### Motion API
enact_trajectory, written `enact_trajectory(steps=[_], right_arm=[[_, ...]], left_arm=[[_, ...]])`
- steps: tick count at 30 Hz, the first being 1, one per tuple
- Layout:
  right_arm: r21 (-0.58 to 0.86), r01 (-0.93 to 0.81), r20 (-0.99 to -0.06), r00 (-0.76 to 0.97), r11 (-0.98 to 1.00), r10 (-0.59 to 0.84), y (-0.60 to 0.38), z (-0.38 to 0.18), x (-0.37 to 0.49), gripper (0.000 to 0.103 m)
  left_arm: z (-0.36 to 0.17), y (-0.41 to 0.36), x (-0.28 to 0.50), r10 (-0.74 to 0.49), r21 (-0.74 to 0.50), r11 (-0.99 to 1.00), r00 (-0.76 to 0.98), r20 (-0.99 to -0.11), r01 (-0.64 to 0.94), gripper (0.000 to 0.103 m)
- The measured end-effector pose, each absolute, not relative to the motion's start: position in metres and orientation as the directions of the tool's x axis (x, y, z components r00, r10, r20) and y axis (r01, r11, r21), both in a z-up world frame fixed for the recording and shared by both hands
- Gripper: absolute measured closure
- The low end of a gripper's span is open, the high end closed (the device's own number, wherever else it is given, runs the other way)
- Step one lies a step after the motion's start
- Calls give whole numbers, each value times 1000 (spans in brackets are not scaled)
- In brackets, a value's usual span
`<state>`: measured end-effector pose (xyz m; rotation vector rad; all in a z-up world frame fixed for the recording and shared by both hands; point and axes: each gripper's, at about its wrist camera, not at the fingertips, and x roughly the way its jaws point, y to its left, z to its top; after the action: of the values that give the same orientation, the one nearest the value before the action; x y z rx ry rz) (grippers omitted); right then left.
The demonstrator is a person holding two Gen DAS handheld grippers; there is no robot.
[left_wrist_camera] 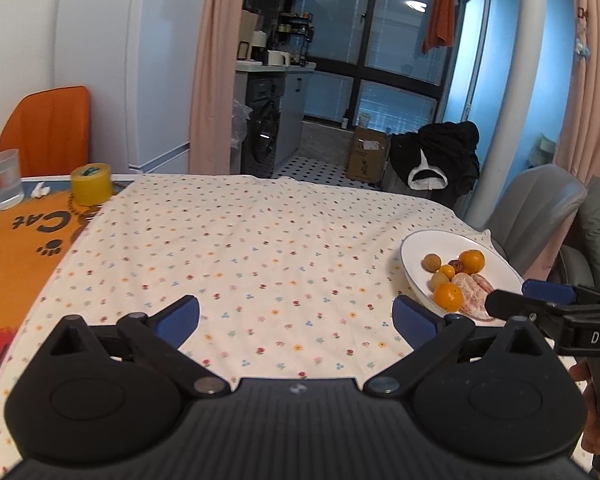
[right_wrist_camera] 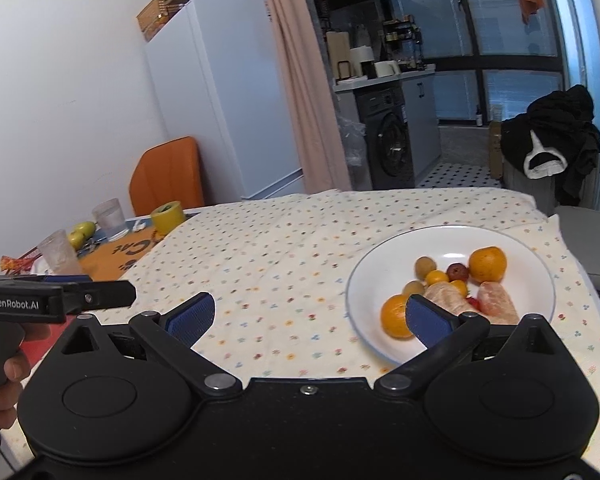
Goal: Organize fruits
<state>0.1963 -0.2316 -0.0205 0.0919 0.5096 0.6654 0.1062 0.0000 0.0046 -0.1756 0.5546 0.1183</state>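
Note:
A white plate (right_wrist_camera: 374,270) on the flowered tablecloth (right_wrist_camera: 284,248) holds two oranges (right_wrist_camera: 487,264) (right_wrist_camera: 394,316), peeled citrus pieces (right_wrist_camera: 496,302), a small red fruit (right_wrist_camera: 457,271) and small brownish-green fruits (right_wrist_camera: 425,266). My right gripper (right_wrist_camera: 308,316) is open and empty, low over the cloth, with its right finger over the plate's near-left rim beside the front orange. My left gripper (left_wrist_camera: 296,316) is also open and empty, over bare cloth left of the plate (left_wrist_camera: 416,246). The right gripper (left_wrist_camera: 516,296) enters the left wrist view beside the plate. Two yellow-green fruits (right_wrist_camera: 80,232) lie at the far left.
Left of the cloth lies an orange cat mat (left_wrist_camera: 16,256) with a yellow tape roll (left_wrist_camera: 91,183) and a glass (left_wrist_camera: 3,180); a plastic cup (right_wrist_camera: 60,252) stands near it. An orange chair (left_wrist_camera: 48,128) is behind the table, and a grey chair (left_wrist_camera: 540,200) is at the right edge.

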Motion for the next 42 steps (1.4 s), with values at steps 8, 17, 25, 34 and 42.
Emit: enact_trajectory(steps=[8,17,25,34,42], right_arm=[[243,-587,-434,646,772,628,-233,-13,182,0],[234,-605,-445,629,761,637,-235,-7,159,0],[252,-578,-464,631,776,621,-243,-4,140,0],[222,-622,-484,598,751,639,-234,3,121,0],[237,-616,-497,588,752,638,-234,0,119,0]], left_arm=[[13,6,80,94,-129,974,850,-519,-186,1],[16,10,51,109,-122,973,855,-506,-196,0],[19,9,25,123,-99,975,857,-501,-198,0],[30,7,0,157,-76,972,861,-483,-221,0],[32,4,-9,169,-57,973,860,-482,-223,0]])
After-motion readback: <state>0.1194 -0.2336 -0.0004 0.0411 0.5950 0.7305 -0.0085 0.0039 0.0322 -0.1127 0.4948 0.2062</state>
